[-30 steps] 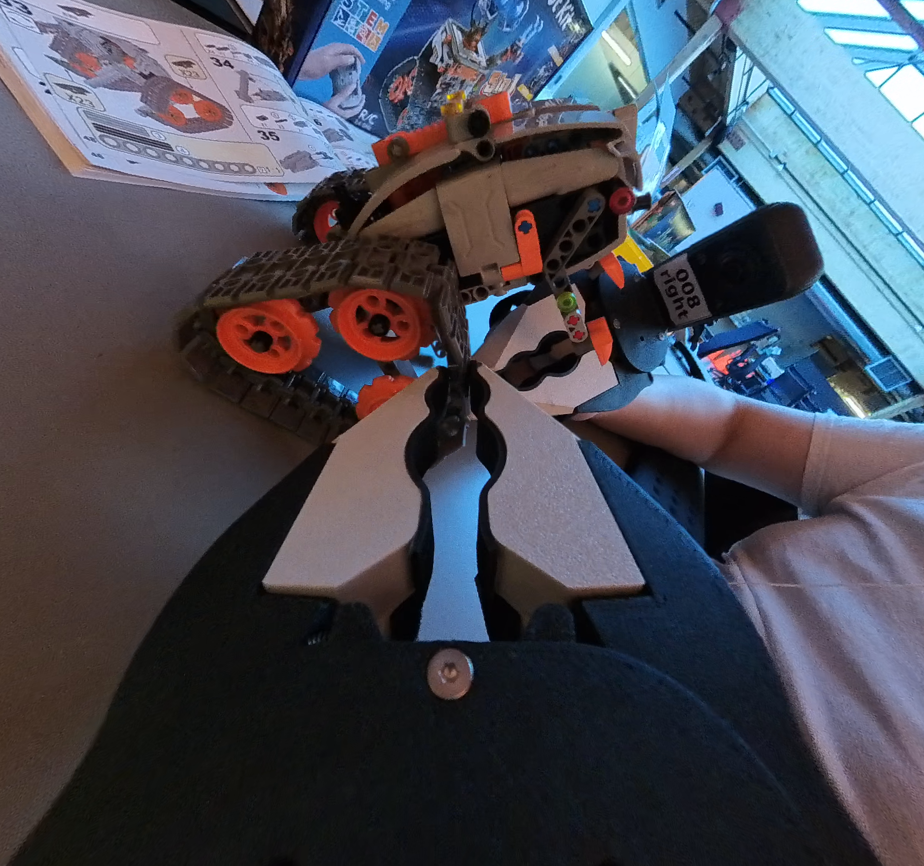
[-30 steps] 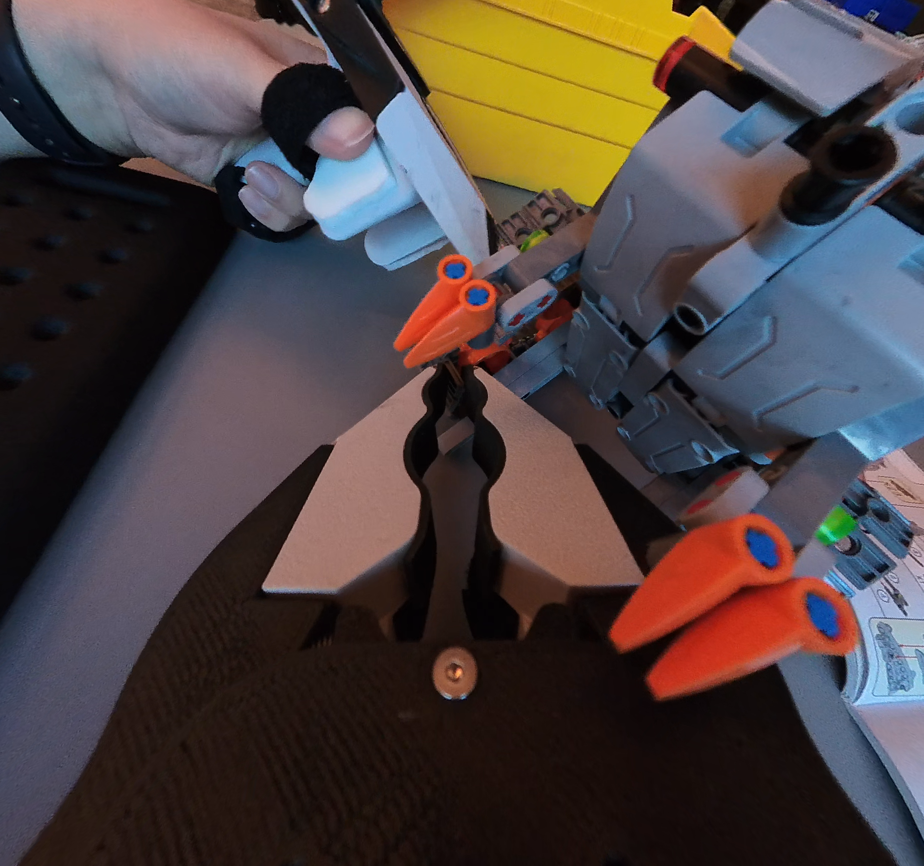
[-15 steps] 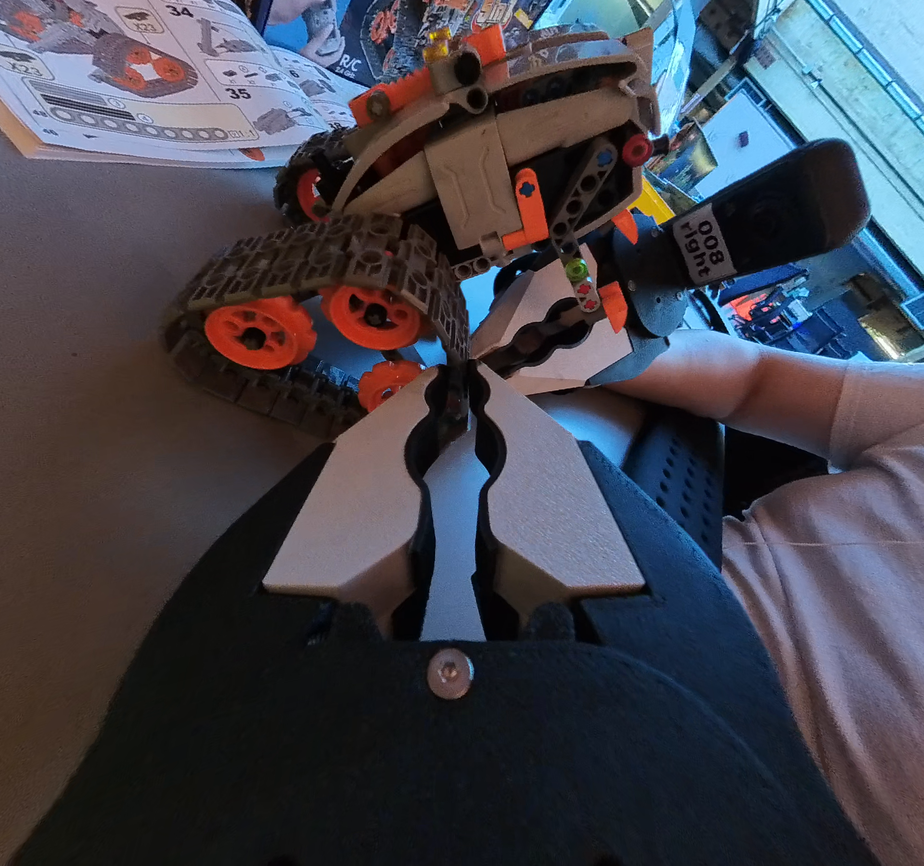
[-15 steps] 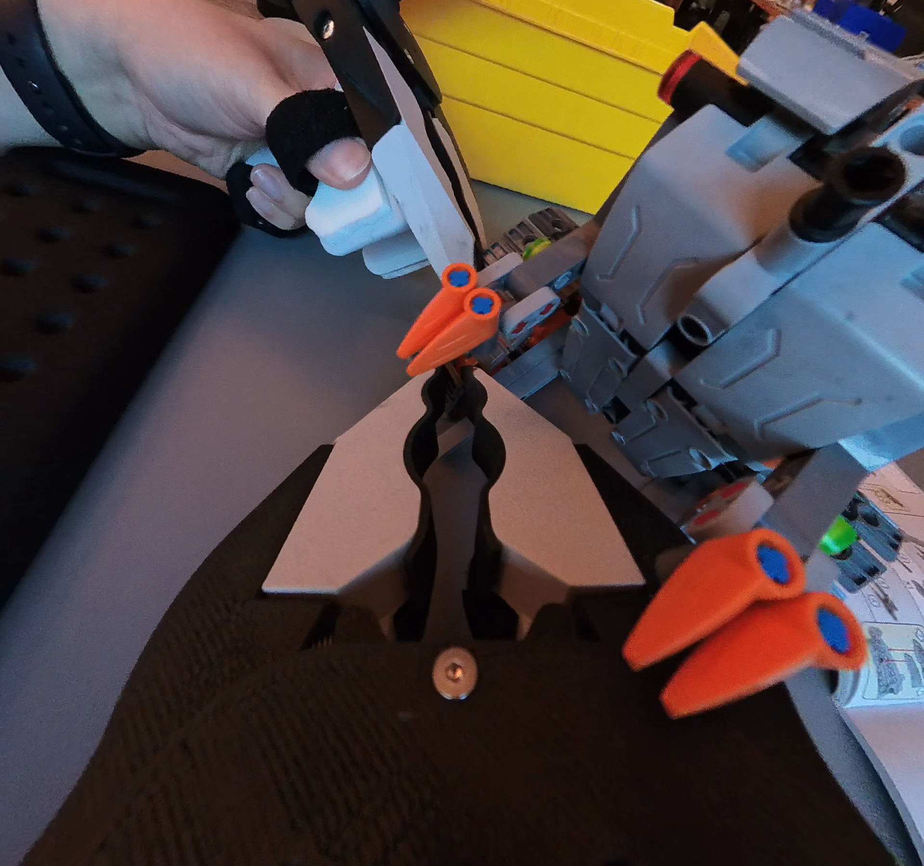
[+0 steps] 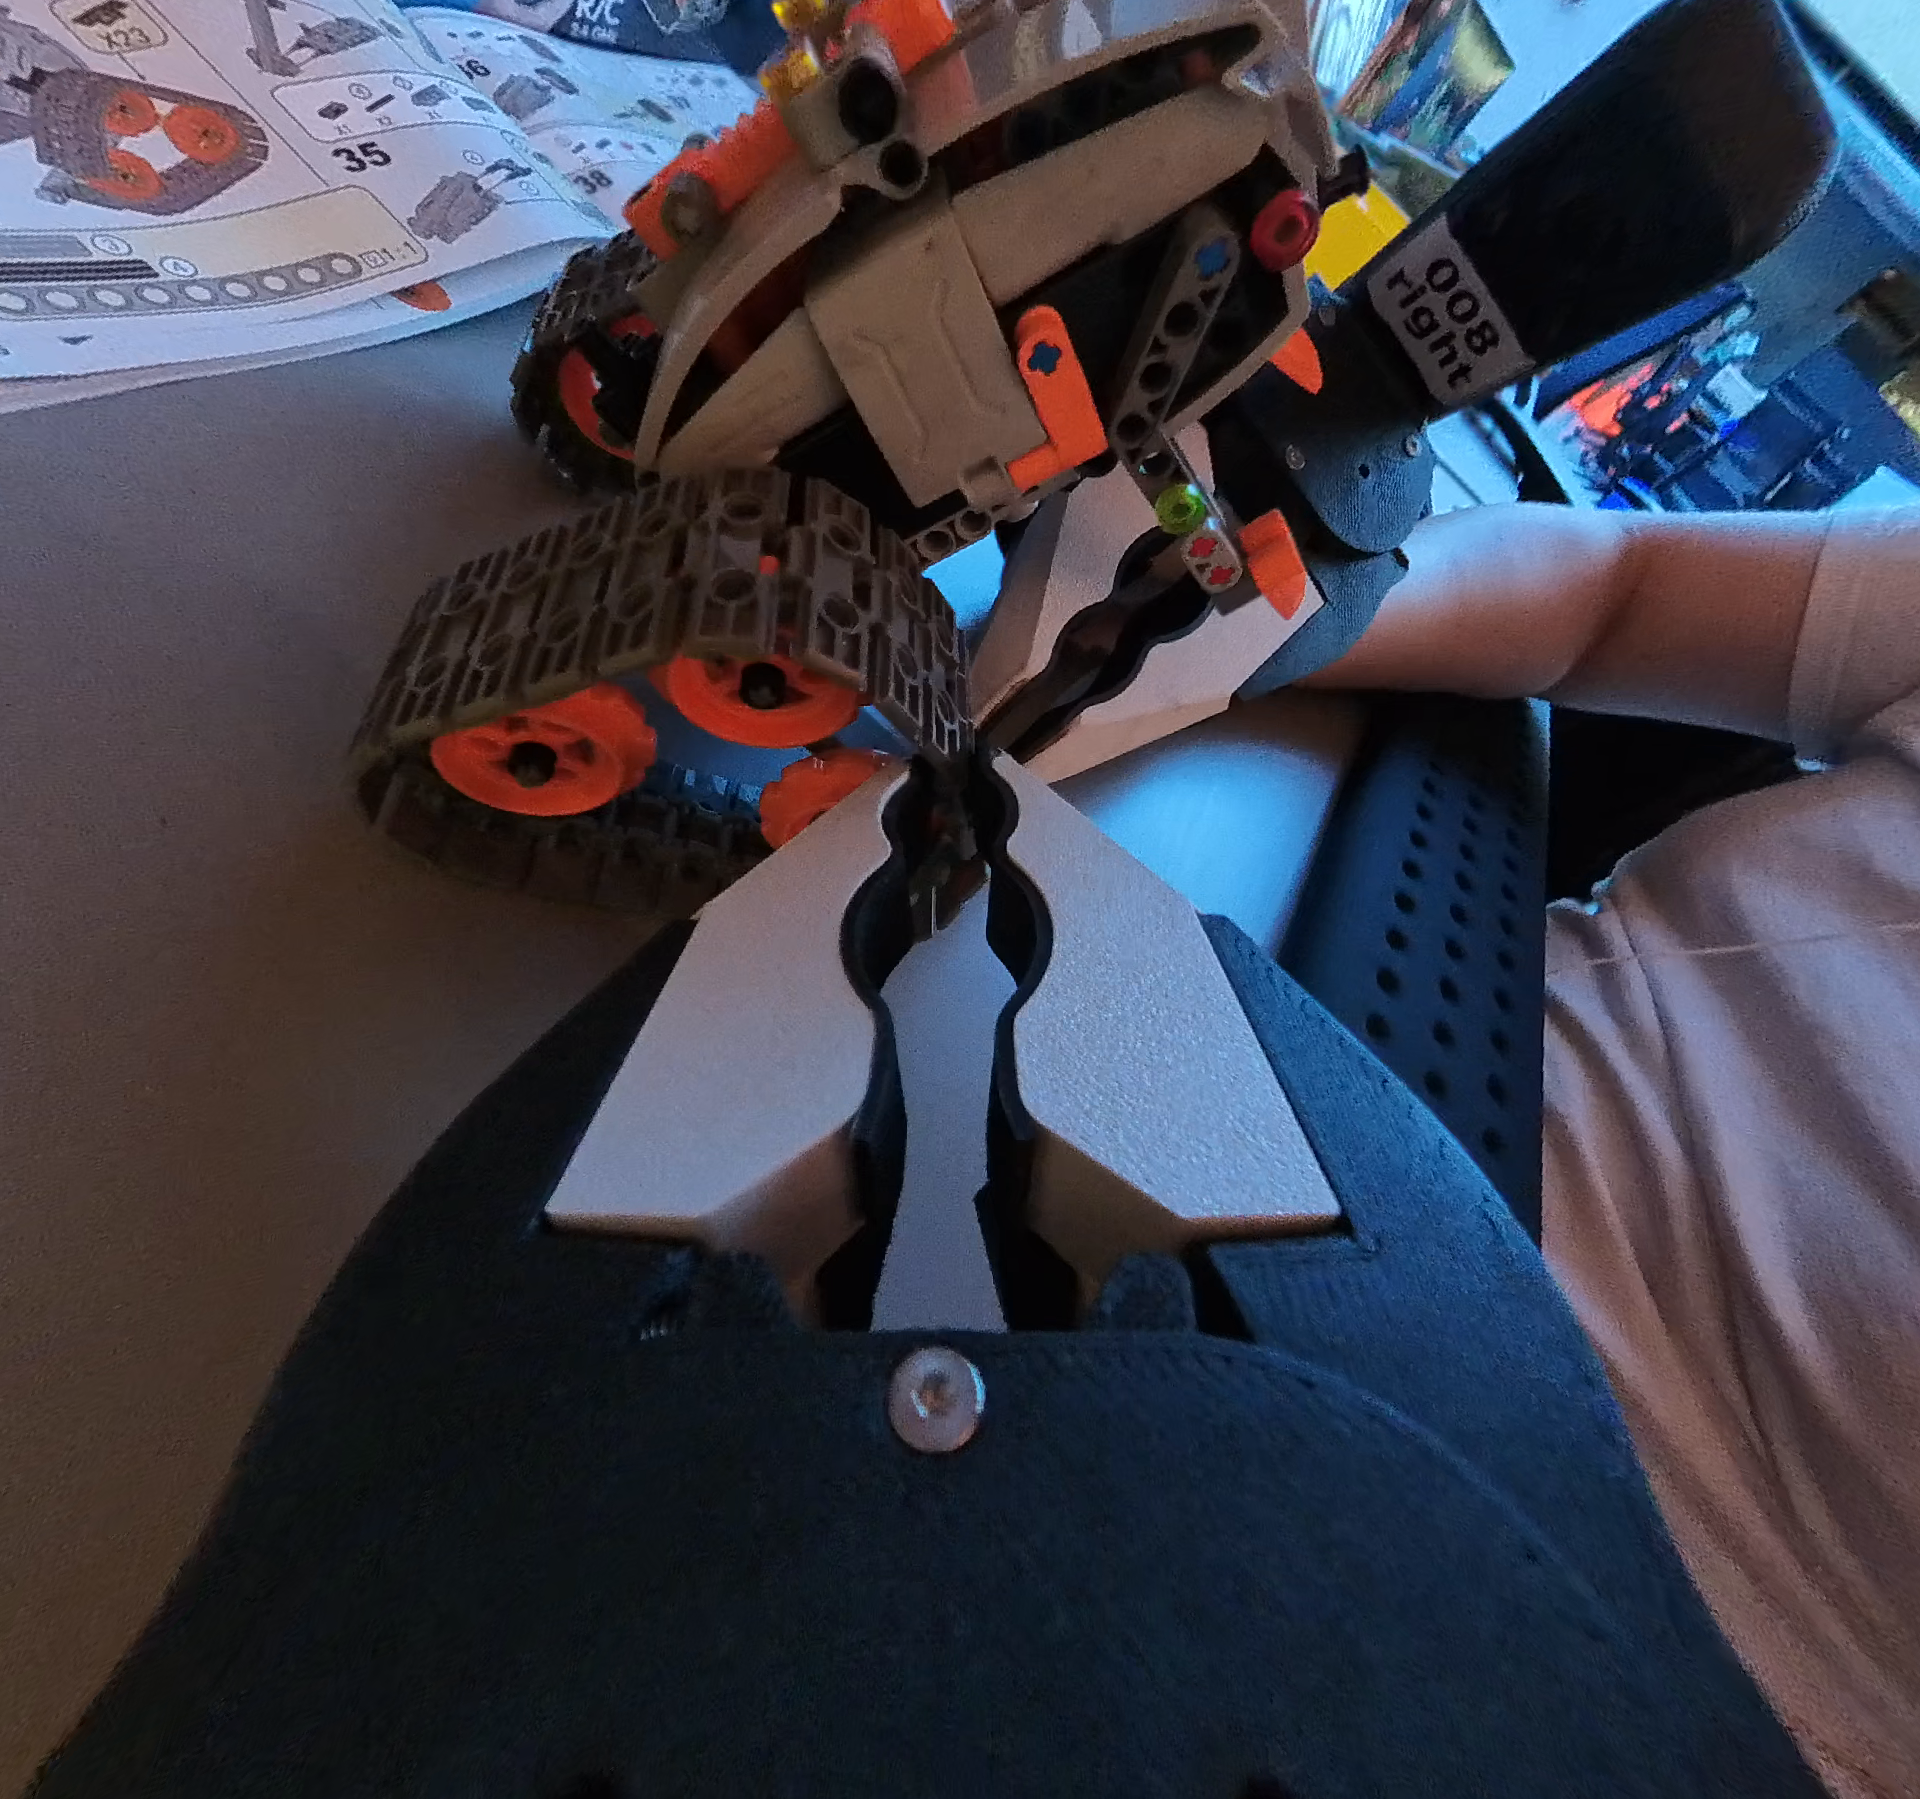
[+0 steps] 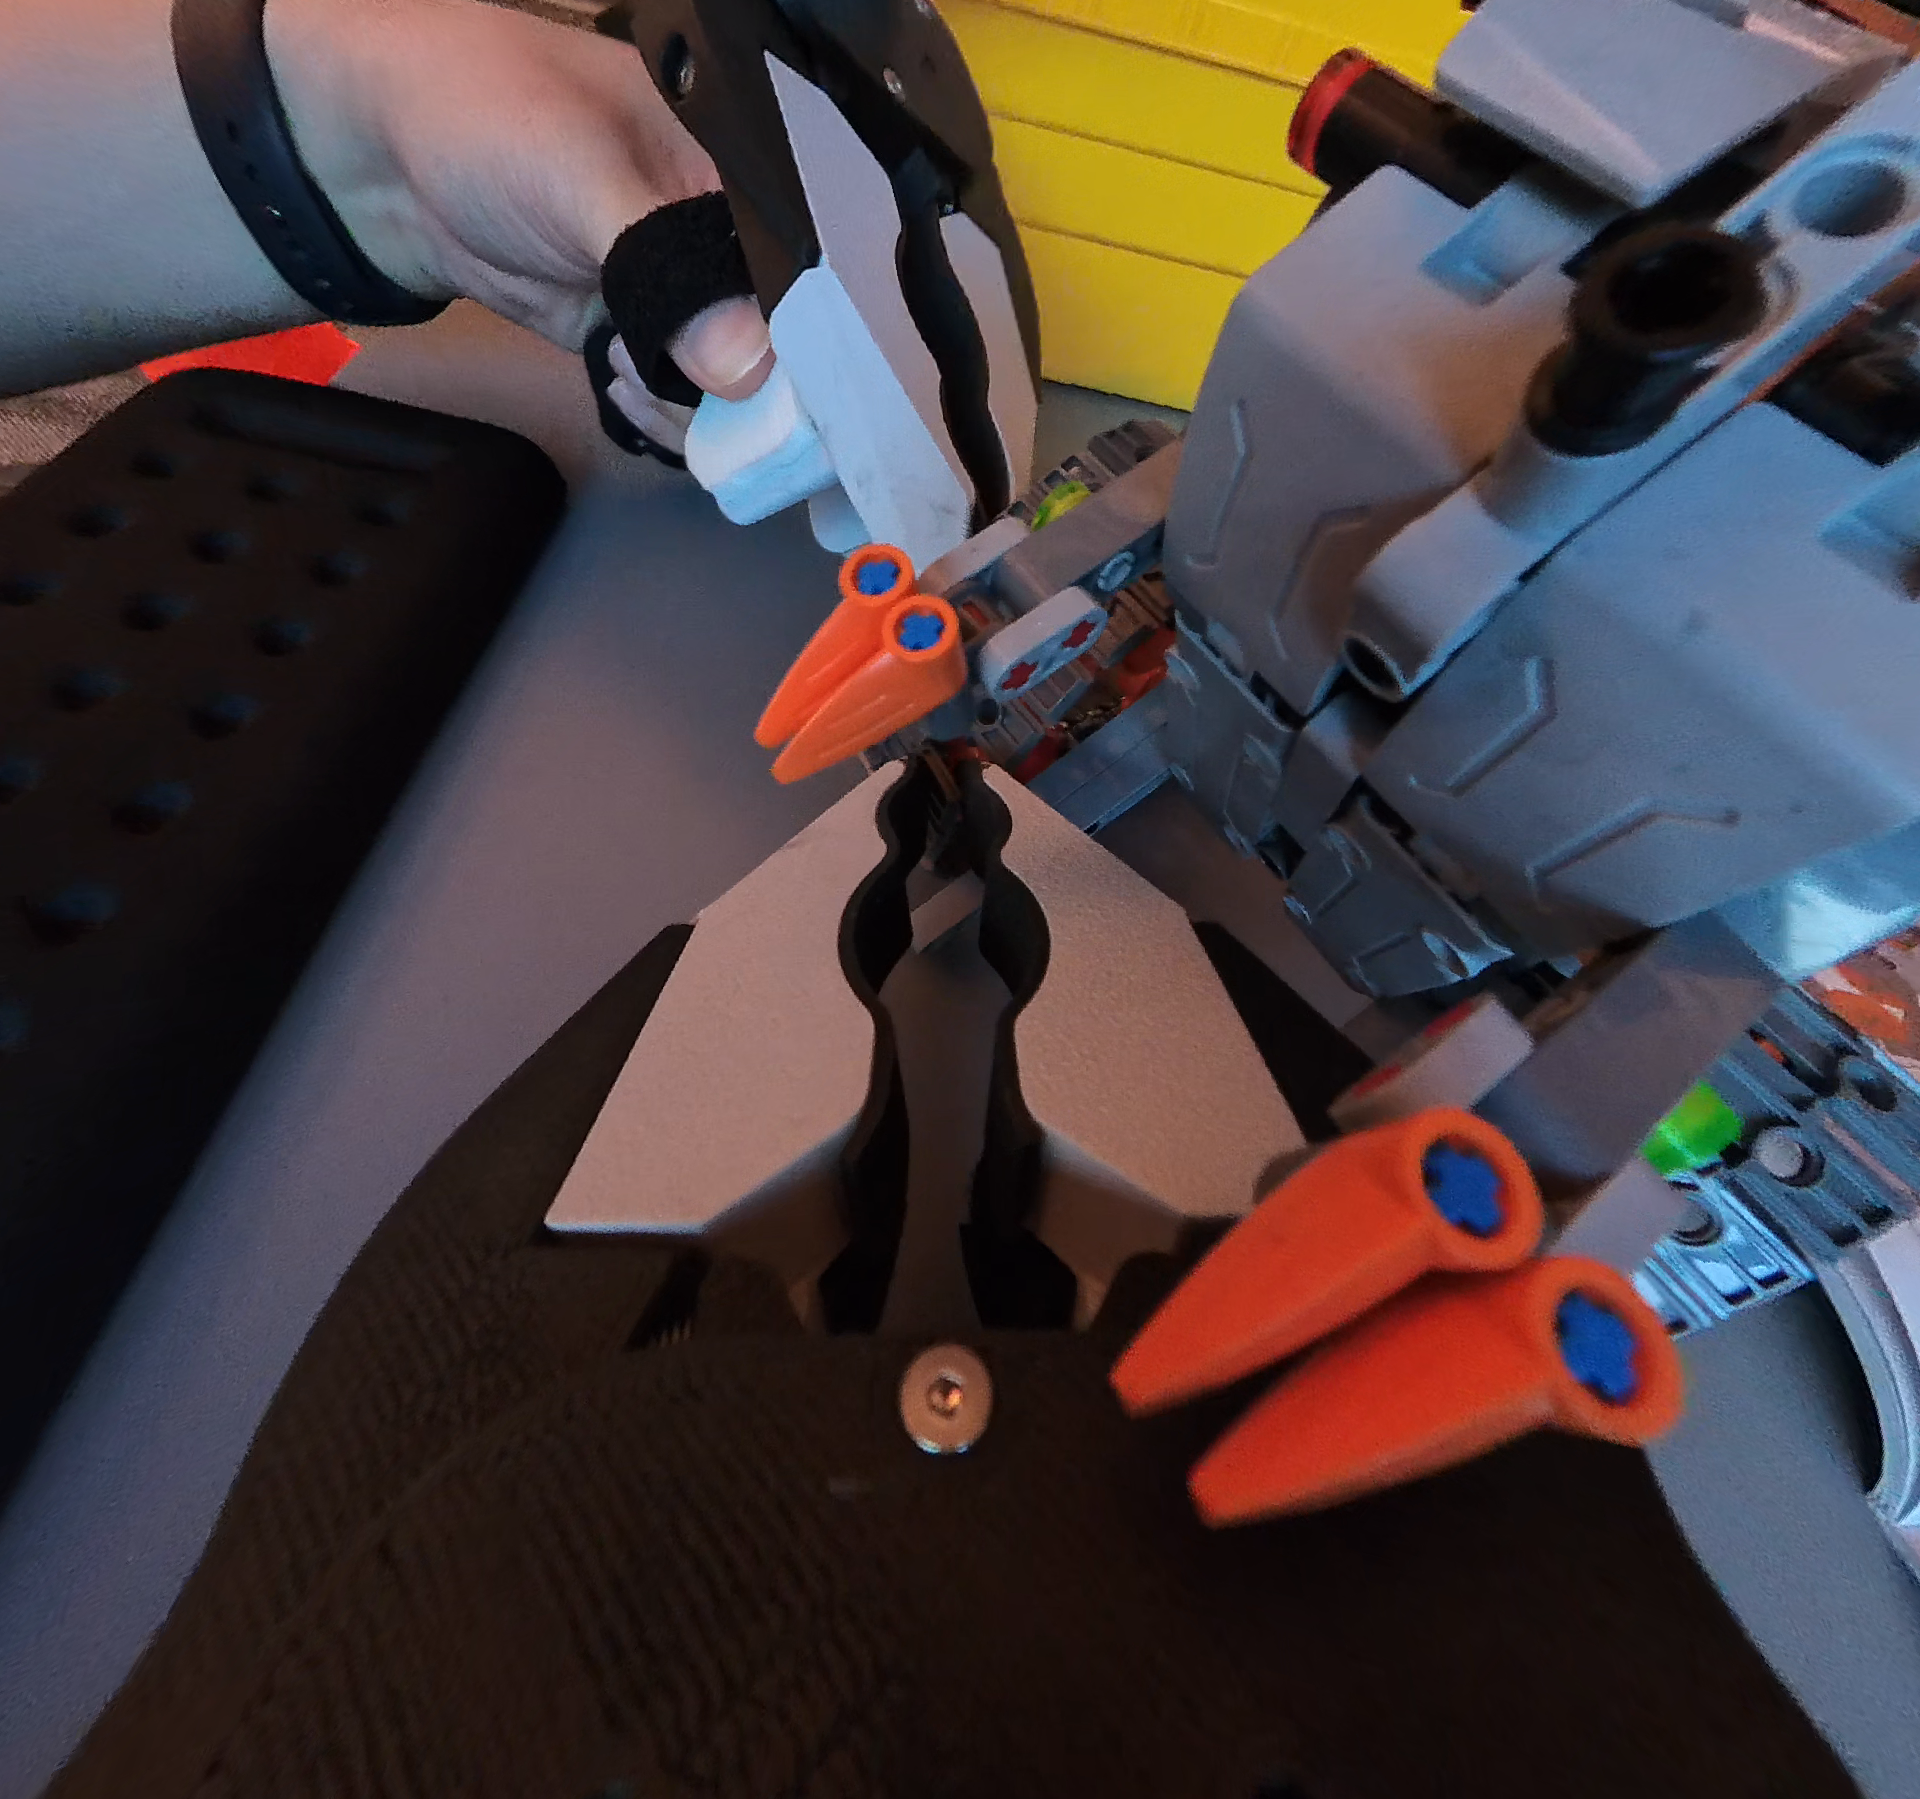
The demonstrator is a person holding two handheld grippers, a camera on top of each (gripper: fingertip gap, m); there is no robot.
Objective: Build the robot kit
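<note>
Grippers both pinching one tracked toy robot [image 5: 935, 315], tilting on grey desk [image 5: 187, 918] beside instruction booklet [image 5: 260, 139]. Left hand-held gripper [image 5: 948, 793] clamping its track end; right hand-held gripper [image 6: 945, 804] squeezing a part under its orange claws [image 6: 852, 663].

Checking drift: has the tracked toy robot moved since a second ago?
Yes: the toy robot has shifted rightward, away from the instruction booklet.

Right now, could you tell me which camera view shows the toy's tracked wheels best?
The left wrist view: the grey track wraps three orange wheels, seen side-on beside the left gripper. The right wrist view shows only the toy's grey body and orange claws; the wheels are hidden.
</note>
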